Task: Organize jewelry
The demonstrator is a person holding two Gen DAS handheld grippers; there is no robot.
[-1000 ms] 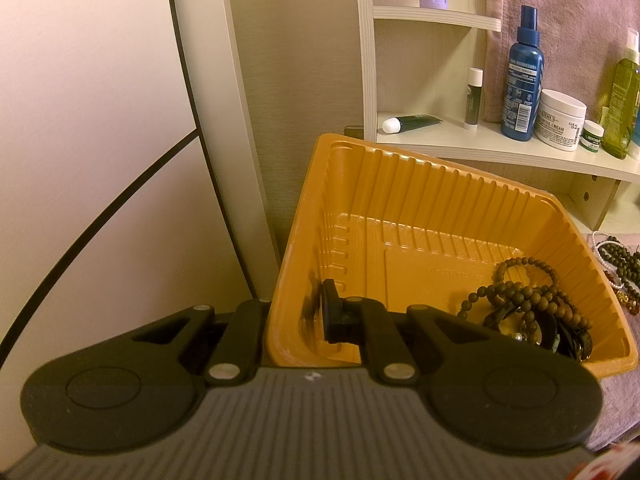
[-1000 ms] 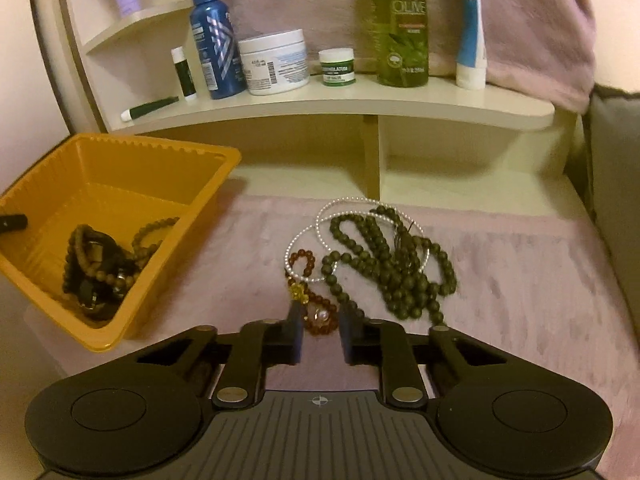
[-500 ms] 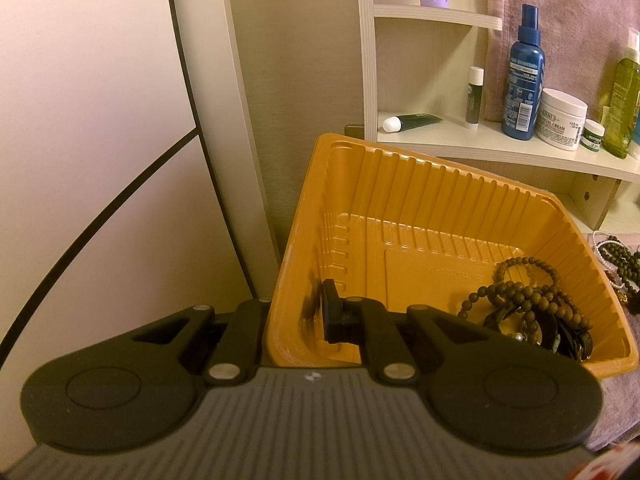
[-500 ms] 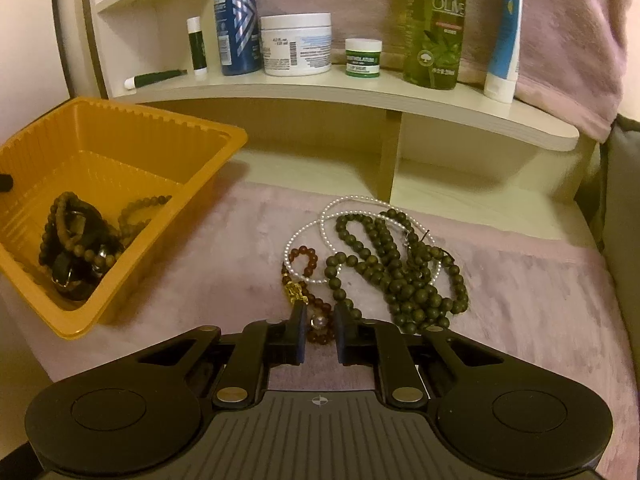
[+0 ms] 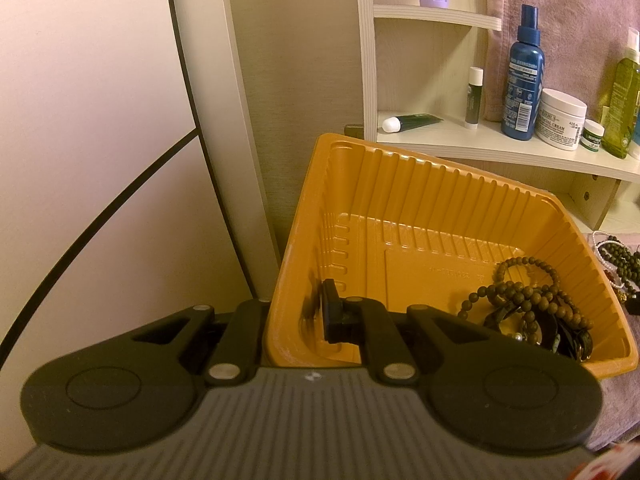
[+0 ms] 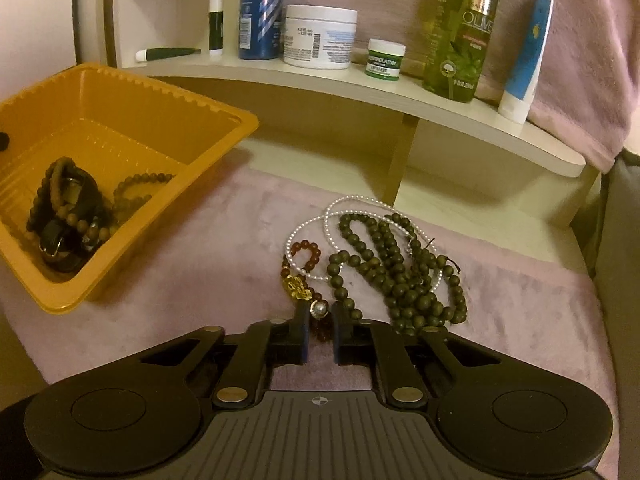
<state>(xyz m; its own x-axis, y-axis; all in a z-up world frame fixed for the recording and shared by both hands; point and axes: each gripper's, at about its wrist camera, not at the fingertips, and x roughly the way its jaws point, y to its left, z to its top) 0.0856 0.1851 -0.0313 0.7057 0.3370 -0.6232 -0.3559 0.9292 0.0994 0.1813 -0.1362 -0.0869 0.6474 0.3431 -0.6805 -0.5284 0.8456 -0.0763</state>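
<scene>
My left gripper [image 5: 296, 320] is shut on the near wall of the orange tray [image 5: 404, 184], one finger inside and one outside. The tray [image 6: 100, 128] holds several brown bead bracelets [image 5: 532, 300] in its right corner. In the right wrist view, a red bead bracelet with a yellow charm [image 6: 302, 276], a pearl strand [image 6: 340, 208] and a dark green bead necklace [image 6: 396, 268] lie on the pink cloth [image 6: 200, 264]. My right gripper [image 6: 320, 334] has its jaws narrowly apart around the near end of the red bracelet.
A curved white shelf [image 6: 360, 84] behind holds a blue spray bottle [image 6: 260, 8], a white cream jar [image 6: 320, 36], a small green jar [image 6: 385, 58], an olive bottle [image 6: 460, 28] and a blue tube [image 6: 526, 48]. A pink towel [image 6: 580, 40] hangs at right.
My right gripper has moved forward and down onto the red bracelet, its jaws narrowing around it. The left gripper and tray have not moved.
</scene>
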